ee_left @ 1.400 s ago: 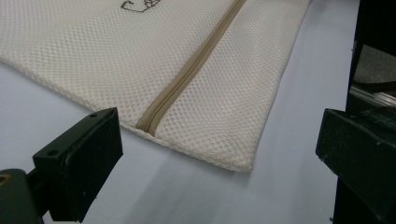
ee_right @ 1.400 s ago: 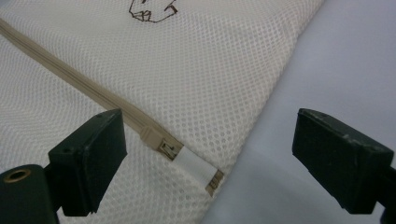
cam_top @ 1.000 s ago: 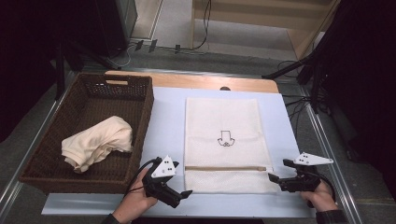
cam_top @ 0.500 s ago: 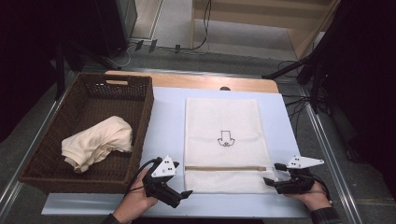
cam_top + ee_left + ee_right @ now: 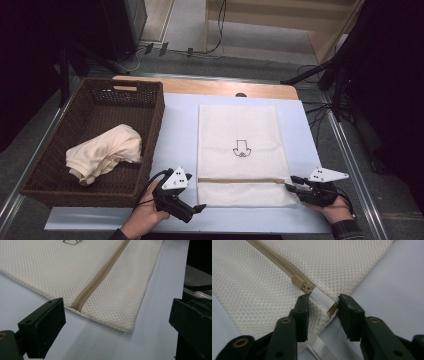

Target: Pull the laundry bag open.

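Right gripper view: the right gripper (image 5: 323,310) has just been closing its jaws around the mesh bag's (image 5: 237,150) zipper end with its white tab (image 5: 322,298), not yet pinching. The bag lies flat on the desk (image 5: 180,130); the left gripper (image 5: 192,209) rests beside it, jaws spread.
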